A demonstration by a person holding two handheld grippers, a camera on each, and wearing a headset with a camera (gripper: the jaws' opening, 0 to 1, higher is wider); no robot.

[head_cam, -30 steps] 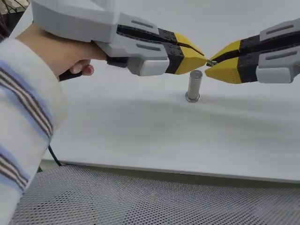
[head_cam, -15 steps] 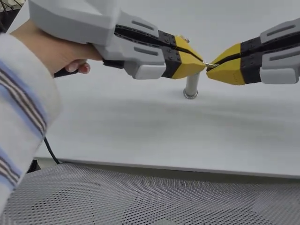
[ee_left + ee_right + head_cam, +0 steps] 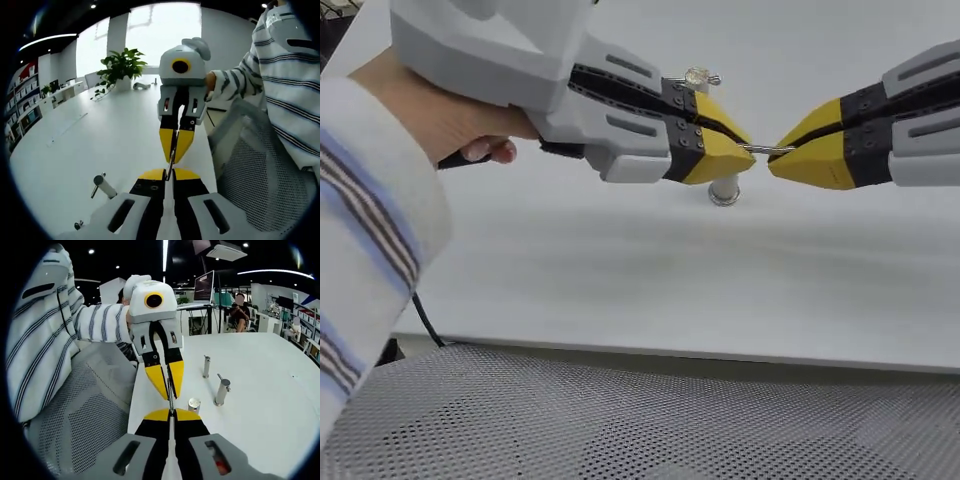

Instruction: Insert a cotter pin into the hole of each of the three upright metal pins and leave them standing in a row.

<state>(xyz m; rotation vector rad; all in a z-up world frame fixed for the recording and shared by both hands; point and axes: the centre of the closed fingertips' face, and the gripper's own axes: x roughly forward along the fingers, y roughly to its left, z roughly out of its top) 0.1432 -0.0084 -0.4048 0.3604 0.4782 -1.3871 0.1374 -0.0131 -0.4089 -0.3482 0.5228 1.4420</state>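
A thin cotter pin [image 3: 764, 150] bridges the small gap between my two yellow-tipped grippers above the white table [image 3: 620, 270]. My left gripper [image 3: 748, 152] comes in from the left and my right gripper [image 3: 776, 157] from the right, each shut on one end of it. Straight behind them stands a bare upright metal pin [image 3: 724, 190]. Further back, another metal pin [image 3: 698, 77] carries a cotter pin through its top. The right gripper view has my right gripper [image 3: 170, 413] meeting the left gripper [image 3: 170, 396], with three upright pins beyond: a bare one [image 3: 193, 404], one with a cotter pin [image 3: 221, 390] and a far one [image 3: 206, 366].
A grey mesh chair back [image 3: 620, 430] lies below the table's near edge [image 3: 670, 356]. A black cable [image 3: 430, 328] hangs off the left side. The left gripper view has a potted plant [image 3: 120, 67] at the table's far end. A seated person [image 3: 240, 310] is at a distant desk.
The two grippers have drawn slightly apart, so more of the cotter pin shows between their tips. The left gripper has tilted downward and now covers the top of the bare pin.
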